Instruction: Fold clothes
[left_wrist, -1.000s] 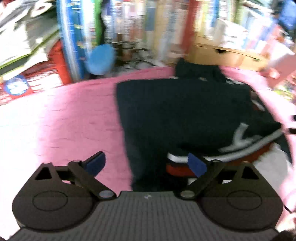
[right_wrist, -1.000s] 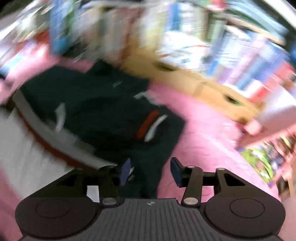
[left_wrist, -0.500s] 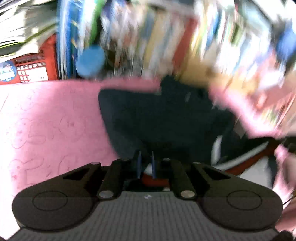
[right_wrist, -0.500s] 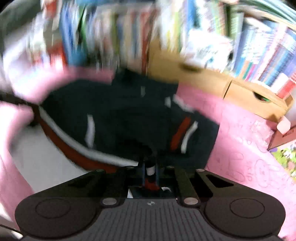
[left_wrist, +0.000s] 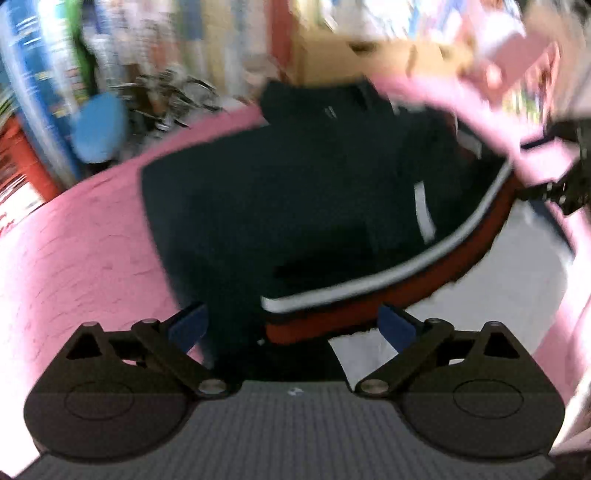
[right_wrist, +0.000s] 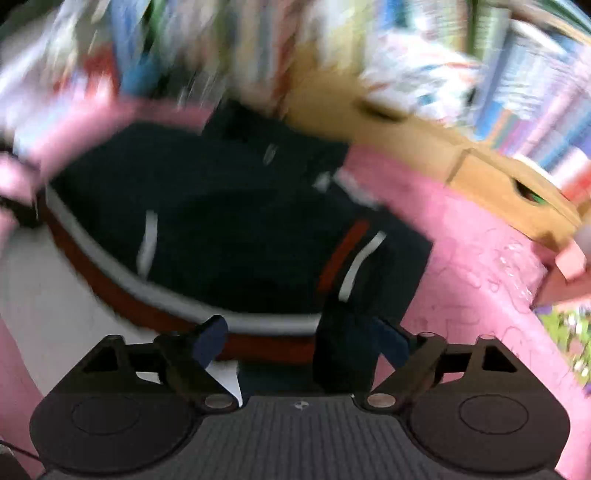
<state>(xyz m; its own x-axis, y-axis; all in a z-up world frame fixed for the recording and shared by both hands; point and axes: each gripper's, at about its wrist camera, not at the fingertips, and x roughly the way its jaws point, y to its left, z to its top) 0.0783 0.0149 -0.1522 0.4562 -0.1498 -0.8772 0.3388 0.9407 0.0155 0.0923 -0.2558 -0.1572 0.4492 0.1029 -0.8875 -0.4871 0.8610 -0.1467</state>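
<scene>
A dark navy garment (left_wrist: 295, 192) with a white and red band (left_wrist: 424, 273) above a white part (left_wrist: 517, 280) lies folded on the pink mat (left_wrist: 81, 258). My left gripper (left_wrist: 291, 326) hangs low over its near edge. Its jaws are opening wide and the banded hem lies between them, untouched by the blue pads (left_wrist: 186, 326). In the right wrist view the same garment (right_wrist: 229, 221) shows a sleeve with red and white stripes (right_wrist: 351, 258). My right gripper (right_wrist: 301, 341) is also opening, and a dark fold and the band (right_wrist: 177, 306) sit between its jaws, unpressed.
Packed bookshelves (right_wrist: 517, 85) and a cardboard box (right_wrist: 498, 184) stand behind the mat. A blue round object (left_wrist: 99, 125) and a red crate (left_wrist: 18, 158) sit at the back left. Bare pink mat (right_wrist: 480, 295) lies to the right of the garment. Both views are motion-blurred.
Half a second ago both grippers were shut on the garment's banded hem. Both have since let go and stand wide, and both views have shifted and dropped closer to the cloth.
</scene>
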